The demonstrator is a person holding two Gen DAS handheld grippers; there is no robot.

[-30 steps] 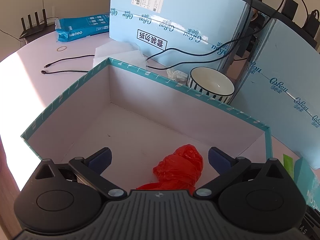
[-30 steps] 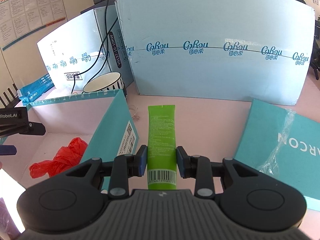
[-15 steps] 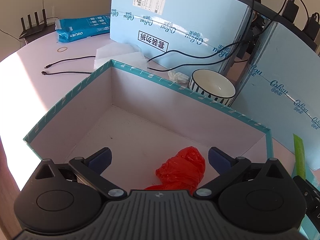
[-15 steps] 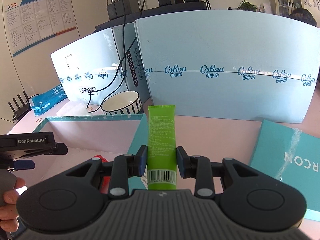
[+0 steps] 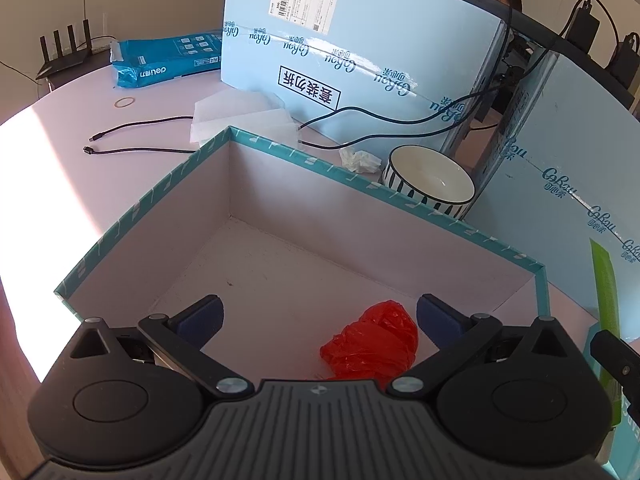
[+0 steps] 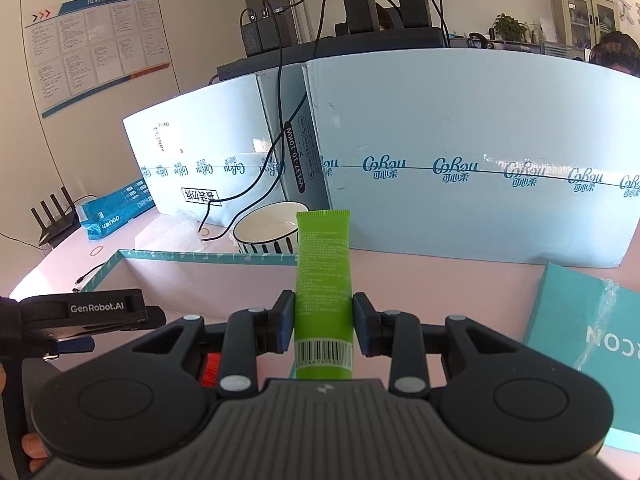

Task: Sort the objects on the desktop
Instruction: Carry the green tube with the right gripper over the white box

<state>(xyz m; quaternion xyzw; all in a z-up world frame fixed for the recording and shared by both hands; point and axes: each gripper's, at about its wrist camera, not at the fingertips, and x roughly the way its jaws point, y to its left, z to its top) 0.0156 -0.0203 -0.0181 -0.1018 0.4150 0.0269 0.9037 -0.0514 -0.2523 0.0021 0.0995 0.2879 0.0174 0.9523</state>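
As the right gripper [image 6: 323,312] rose, its green tube [image 6: 323,276] seemingly neared the box [image 6: 208,257].

a bag [image 5: 370,344] lies in the box [image 5: 360,184] on the worktop [image 5: 52,136]; a bowl [image 5: 428,184] sits just behind the box.

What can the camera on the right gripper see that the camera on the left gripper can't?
Only the right wrist view shows the right gripper with its jaws shut on the green tube, the barcode, and the wall poster. Only the left wrist view shows the box floor with the red bag fully visible and the left gripper with its jaws open. Both show the teal box, striped bowl and router.
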